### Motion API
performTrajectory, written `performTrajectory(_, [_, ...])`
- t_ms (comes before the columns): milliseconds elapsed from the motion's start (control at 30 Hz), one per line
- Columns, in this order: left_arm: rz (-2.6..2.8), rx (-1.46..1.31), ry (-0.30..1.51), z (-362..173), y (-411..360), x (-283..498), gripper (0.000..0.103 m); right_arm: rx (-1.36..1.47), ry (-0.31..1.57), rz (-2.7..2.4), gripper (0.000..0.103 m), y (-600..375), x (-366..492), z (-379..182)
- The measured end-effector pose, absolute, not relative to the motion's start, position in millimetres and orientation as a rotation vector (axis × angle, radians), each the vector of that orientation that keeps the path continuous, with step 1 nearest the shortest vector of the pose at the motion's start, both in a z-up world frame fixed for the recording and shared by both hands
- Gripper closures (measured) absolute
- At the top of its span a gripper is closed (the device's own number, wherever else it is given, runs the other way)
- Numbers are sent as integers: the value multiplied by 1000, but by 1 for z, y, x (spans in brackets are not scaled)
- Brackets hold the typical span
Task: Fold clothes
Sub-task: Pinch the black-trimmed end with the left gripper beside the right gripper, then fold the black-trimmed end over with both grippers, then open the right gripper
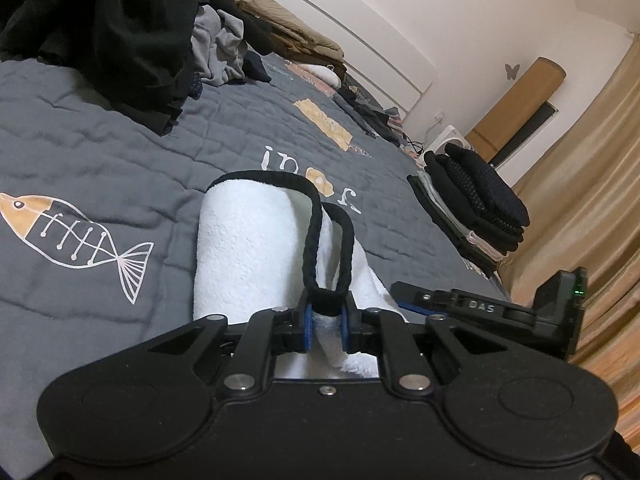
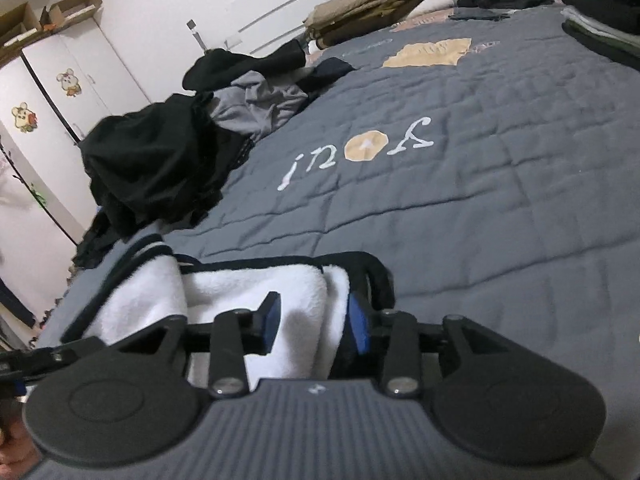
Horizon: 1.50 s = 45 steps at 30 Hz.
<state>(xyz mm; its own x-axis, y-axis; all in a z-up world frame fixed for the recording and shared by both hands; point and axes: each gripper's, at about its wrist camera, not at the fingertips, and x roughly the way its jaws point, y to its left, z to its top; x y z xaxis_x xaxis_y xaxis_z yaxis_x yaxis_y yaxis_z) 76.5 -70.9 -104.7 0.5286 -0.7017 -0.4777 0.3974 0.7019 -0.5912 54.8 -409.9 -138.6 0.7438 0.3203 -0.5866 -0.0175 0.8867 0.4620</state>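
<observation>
**White garment pinched on a quilt lettered "you!"**

While "DAS" shows on the right gripper (image 1: pixel 404 300), the left gripper (image 1: pixel 326 328) clamps the white black-trimmed garment (image 1: pixel 240 240); right fingers (image 2: pixel 358 326) stand parted, fleece loose between them, on the grey quilt (image 2: pixel 480 200)

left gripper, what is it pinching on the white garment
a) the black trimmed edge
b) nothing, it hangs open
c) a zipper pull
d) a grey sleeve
a: the left gripper is closed on the black trim of the white fleece garment lying on the grey quilt.
</observation>
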Motion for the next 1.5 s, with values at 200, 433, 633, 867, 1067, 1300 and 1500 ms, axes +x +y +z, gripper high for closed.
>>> performTrajectory(200, [-682, -447, 763, -105, -70, 78, 90, 476, 722, 191, 58, -407, 57, -147])
performTrajectory(433, [-677, -449, 764, -104, -70, 77, 90, 432, 699, 286, 82, -390, 52, -132])
performTrajectory(633, [-668, -458, 766, -104, -69, 78, 90, 436, 637, 371, 94, -385, 46, -99])
performTrajectory(867, [-667, -457, 774, -104, -68, 79, 90, 434, 742, 529, 92, -371, 48, -98])
performTrajectory(1067, [-665, -462, 778, -105, -67, 79, 90, 513, 714, 504, 90, -381, 49, -107])
performTrajectory(1300, [-667, -470, 783, -106, -66, 80, 90, 680, 666, 313, 90, -433, 49, -137])
performTrajectory(1500, [-667, -473, 784, -106, -67, 81, 90, 713, 698, 238, 90, -445, 52, -159])
